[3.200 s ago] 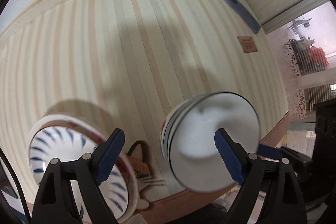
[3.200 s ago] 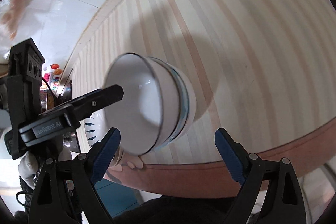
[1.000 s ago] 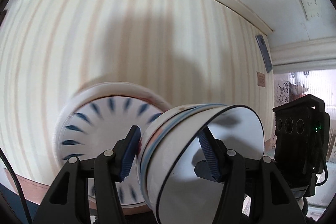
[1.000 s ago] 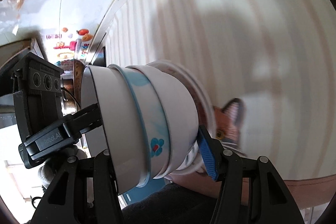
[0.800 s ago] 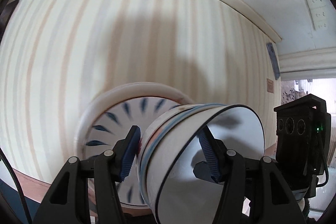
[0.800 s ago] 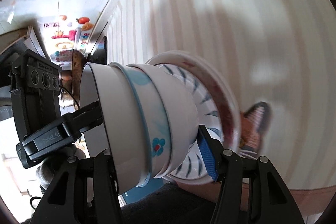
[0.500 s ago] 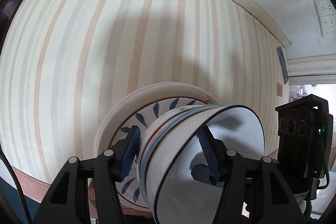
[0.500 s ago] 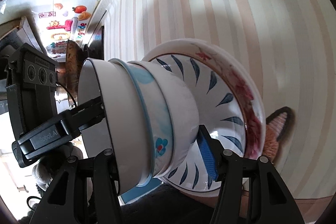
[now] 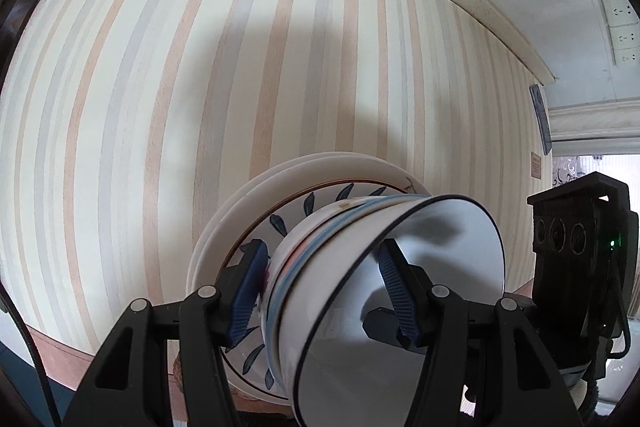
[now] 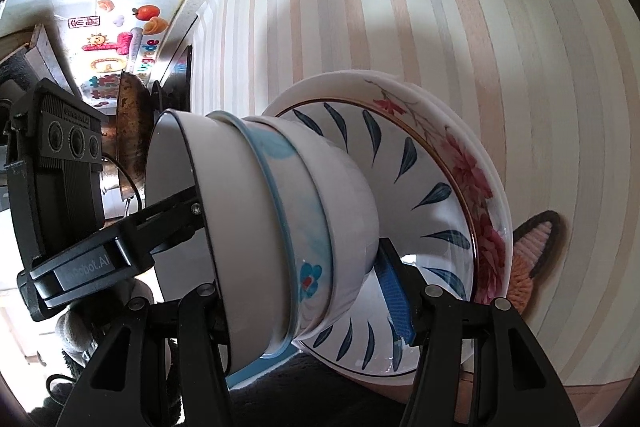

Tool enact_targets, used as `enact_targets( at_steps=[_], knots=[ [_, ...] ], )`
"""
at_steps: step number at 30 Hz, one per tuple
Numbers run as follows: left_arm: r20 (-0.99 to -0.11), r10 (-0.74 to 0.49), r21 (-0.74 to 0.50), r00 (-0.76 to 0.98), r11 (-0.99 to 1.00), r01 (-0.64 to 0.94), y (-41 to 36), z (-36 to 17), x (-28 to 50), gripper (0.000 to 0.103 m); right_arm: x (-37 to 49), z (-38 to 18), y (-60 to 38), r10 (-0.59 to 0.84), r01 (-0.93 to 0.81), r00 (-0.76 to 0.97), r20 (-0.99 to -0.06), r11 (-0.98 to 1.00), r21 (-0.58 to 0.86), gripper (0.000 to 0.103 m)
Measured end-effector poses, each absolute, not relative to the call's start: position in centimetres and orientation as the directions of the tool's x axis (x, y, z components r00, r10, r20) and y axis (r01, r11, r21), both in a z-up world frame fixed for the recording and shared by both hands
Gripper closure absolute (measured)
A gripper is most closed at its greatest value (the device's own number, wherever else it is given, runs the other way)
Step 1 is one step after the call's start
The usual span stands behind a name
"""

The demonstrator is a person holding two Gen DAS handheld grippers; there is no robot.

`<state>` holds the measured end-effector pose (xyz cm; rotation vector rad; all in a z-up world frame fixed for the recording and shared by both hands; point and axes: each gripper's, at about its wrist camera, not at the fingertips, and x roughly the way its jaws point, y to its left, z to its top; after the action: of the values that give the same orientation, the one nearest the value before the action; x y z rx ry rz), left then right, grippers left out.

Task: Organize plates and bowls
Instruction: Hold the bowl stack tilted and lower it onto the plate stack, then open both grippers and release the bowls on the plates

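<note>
Nested stack of bowls (image 9: 360, 291), tilted, gripped from both sides: left gripper (image 9: 326, 293) clamps the rim wall, one finger inside the top bowl; right gripper (image 10: 304, 291) likewise clamps the stack. Its base rests in the blue-leaf plate (image 10: 420, 187), atop a red-flowered plate (image 10: 476, 187) on the striped table (image 9: 160, 67).

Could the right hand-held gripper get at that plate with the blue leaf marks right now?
Probably not. The right hand-held gripper is shut on the stack of white bowls, which sits in front of the blue-leaf patterned plate and covers its middle; only the plate's outer ring is exposed.
</note>
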<state>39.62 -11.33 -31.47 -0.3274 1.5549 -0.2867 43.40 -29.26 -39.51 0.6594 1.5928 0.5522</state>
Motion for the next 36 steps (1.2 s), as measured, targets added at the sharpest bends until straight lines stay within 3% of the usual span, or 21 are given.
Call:
enact_targets(
  at_steps=[9,20,27,31,36],
  knots=[
    [-0.935,-0.353,-0.353,0.027,0.936,0.005,-11.6,-31.0,39.6,0.046,43.4,-39.2,-29.0,0.677,0.081,-0.073,-0.732,0.736,0.672,0.044],
    [-0.96,-0.272,-0.268,0.067,0.962,0.059,-11.5,-30.1,38.9,0.047,42.6,-36.5,-29.1,0.563,0.013,-0.026,-0.826,0.826,0.563,0.041],
    [-0.946,-0.235,-0.227,0.222,0.972,0.061,-10.6,-26.8,37.2,0.042,41.2,-32.4,-29.9,0.461,-0.035,0.08,-0.884,0.887,0.46,0.02],
    [-0.927,-0.21,-0.203,0.31,0.978,0.054,-9.7,-24.4,36.3,0.019,39.7,-29.6,-30.0,0.406,-0.053,0.156,-0.901,0.914,0.402,0.013],
    [-0.904,-0.168,-0.155,0.393,0.986,0.063,-9.1,-21.7,35.0,0.019,37.5,-25.8,-30.5,0.327,-0.041,0.309,-0.893,0.943,0.331,0.005]
  ],
)
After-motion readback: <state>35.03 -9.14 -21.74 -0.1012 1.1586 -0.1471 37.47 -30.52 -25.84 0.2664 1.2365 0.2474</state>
